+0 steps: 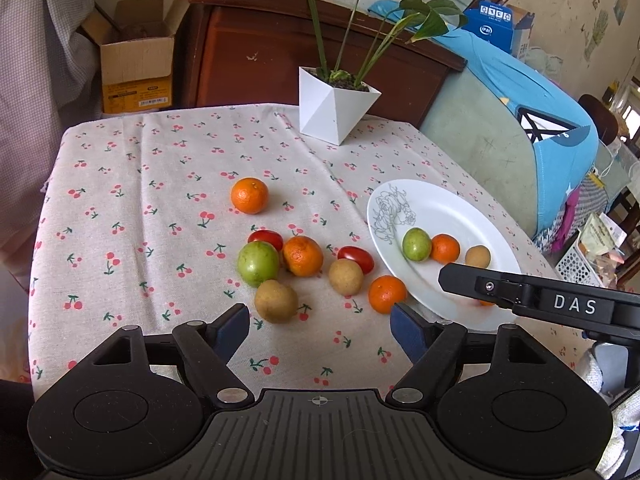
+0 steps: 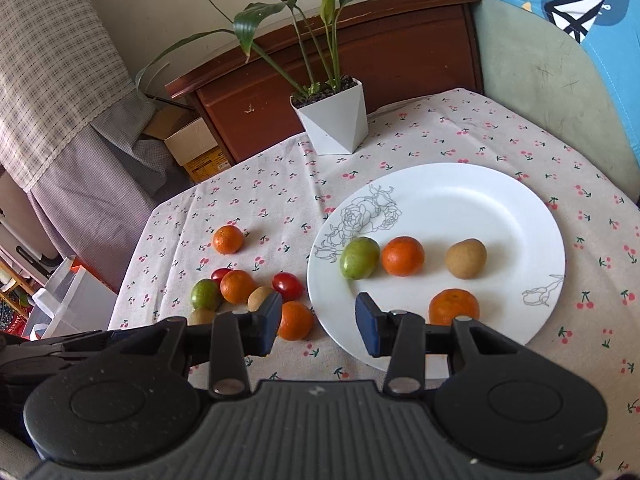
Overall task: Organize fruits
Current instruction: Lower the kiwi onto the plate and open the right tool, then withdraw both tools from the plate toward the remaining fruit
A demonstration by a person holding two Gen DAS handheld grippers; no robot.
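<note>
1. Table under cherry-print cloth — far edge meets a dark wooden cabinet. Bare cloth lies left of and behind the loose fruit.
2. White plate on the right half of the cloth; far half bare. It holds four fruits: green fruit, orange just beside it, brown fruit apart to the right, second orange near the front rim.
3. White planter stands at the far edge, well apart from fruit.
4. Right gripper — jaws apart, nothing between them. It hovers over the plate's left rim; right pad over the plate, left pad over the cloth beside a loose orange.
5. Left gripper — jaws wide apart, empty, above the cloth just short of the loose cluster.
6. Loose cluster ahead of the left gripper: brown fruit nearest, green fruit, orange, second brown fruit, two red tomatoes.
7. Lone orange farther back, apart from the cluster.
</note>
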